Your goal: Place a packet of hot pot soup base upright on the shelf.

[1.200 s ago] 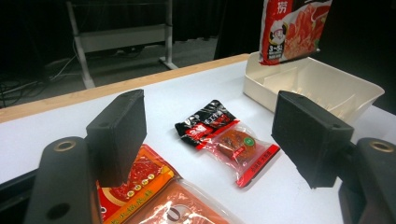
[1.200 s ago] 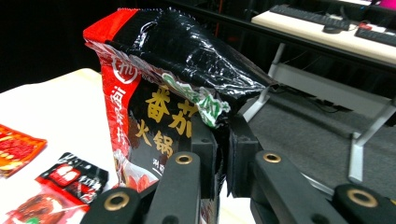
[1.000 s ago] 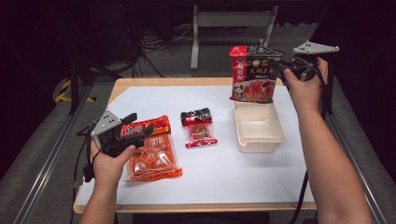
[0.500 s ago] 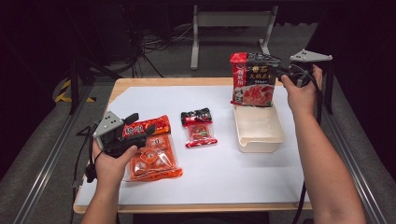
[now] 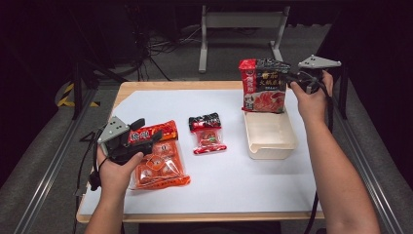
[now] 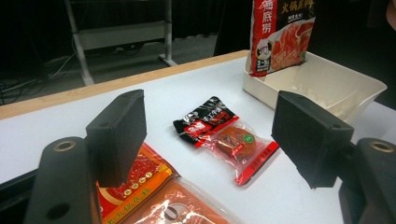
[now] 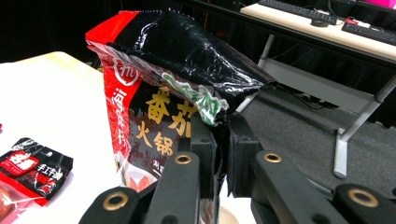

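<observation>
Two black jaws of the right gripper (image 5: 288, 77) pinch the right edge of the tall red-and-black soup-base pouch (image 5: 263, 86), hanging upright with its bottom edge inside the cream plastic tray (image 5: 271, 139). Left gripper (image 5: 150, 135), jaws wide, hovers over the orange snack bag (image 5: 158, 163).

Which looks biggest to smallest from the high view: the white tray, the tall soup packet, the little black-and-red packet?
1. White tray.
2. Tall soup packet, looking nearly tray-sized, so unsure.
3. Little black-and-red packet.
</observation>
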